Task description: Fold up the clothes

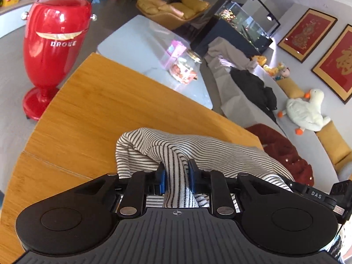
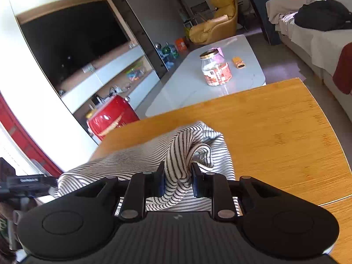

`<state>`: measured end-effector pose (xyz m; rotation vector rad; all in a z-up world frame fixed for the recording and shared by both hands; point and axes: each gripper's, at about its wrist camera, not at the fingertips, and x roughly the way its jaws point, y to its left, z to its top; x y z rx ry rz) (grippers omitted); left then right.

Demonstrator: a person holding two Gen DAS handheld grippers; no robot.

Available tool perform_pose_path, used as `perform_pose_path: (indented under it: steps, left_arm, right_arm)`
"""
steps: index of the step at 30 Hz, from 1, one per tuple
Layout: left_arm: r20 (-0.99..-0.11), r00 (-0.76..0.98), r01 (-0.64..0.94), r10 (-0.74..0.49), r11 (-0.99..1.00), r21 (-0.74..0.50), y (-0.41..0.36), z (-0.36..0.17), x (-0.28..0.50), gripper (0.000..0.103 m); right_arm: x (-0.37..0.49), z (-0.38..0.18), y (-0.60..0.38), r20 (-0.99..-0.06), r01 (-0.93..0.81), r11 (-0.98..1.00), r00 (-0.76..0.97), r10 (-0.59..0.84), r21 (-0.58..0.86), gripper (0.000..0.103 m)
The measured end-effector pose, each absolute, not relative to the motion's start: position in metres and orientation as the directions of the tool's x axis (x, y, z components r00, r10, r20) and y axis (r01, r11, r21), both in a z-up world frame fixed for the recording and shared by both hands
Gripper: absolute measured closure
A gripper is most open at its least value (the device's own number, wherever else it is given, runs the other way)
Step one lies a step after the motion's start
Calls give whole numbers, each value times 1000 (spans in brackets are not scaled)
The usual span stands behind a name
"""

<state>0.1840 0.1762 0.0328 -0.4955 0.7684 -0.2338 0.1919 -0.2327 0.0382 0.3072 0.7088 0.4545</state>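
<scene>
Striped shirt (image 1: 176, 149) hangs bunched over our wooden desk (image 1: 83, 110), held up by both tools. From the left view we see a sofa (image 1: 242, 96) with a white toy goose (image 1: 305, 110) on it; from the right view we see a big dark TV (image 2: 72, 39). A red cup-shaped bin (image 1: 55, 44) stands by the desk; its inside is hidden. A glass jar (image 2: 215, 68) holds something we cannot make out. Our left tool (image 1: 176, 176) pinches a fold of shirt. Our right tool (image 2: 177, 178) pinches another fold.

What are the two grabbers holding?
Each hand-held gripper, left and right, pinches a bunched fold of the same striped shirt.
</scene>
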Motion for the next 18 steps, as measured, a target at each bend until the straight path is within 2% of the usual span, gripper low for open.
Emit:
perform_pose_path:
  steps: [2, 4, 5, 7, 9, 10, 11, 13, 15, 18]
  left_arm:
    - [-655, 681, 32, -328, 906, -422, 169, 22, 174, 80]
    - [-654, 702, 68, -282, 941, -333, 164, 18, 160, 76]
    - [-650, 715, 76, -258, 953, -294, 163, 20, 154, 71]
    - [-640, 739, 77, -212, 970, -232, 161, 32, 144, 66]
    - [-613, 768, 90, -186, 979, -184, 156, 48, 135, 68]
    - [-593, 785, 103, -179, 982, -159, 152, 56, 130, 65]
    - [-585, 789, 115, -185, 981, -156, 149, 61, 128, 52]
    - [-586, 781, 135, -215, 975, -178, 143, 64, 127, 35]
    - [-599, 765, 141, -237, 969, -203, 139, 63, 130, 30]
    - [-662, 710, 97, -240, 964, -246, 135, 42, 146, 29]
  right_arm:
    - [192, 23, -229, -589, -289, 898, 681, 436, 331, 77]
    - [186, 20, -230, -573, -303, 910, 708, 413, 282, 70]
    - [183, 20, -230, -567, -308, 917, 721, 398, 252, 62]
    - [176, 28, -226, -564, -306, 938, 752, 342, 161, 60]
    - [168, 38, -221, -543, -312, 948, 787, 292, 57, 60]
    - [166, 43, -222, -533, -315, 948, 793, 295, 56, 60]
    - [165, 47, -224, -525, -317, 946, 795, 304, 67, 60]
    - [168, 51, -231, -529, -317, 935, 772, 353, 162, 58]
    - [174, 49, -236, -536, -322, 917, 744, 400, 237, 50]
    - [183, 38, -232, -563, -335, 906, 710, 424, 261, 47]
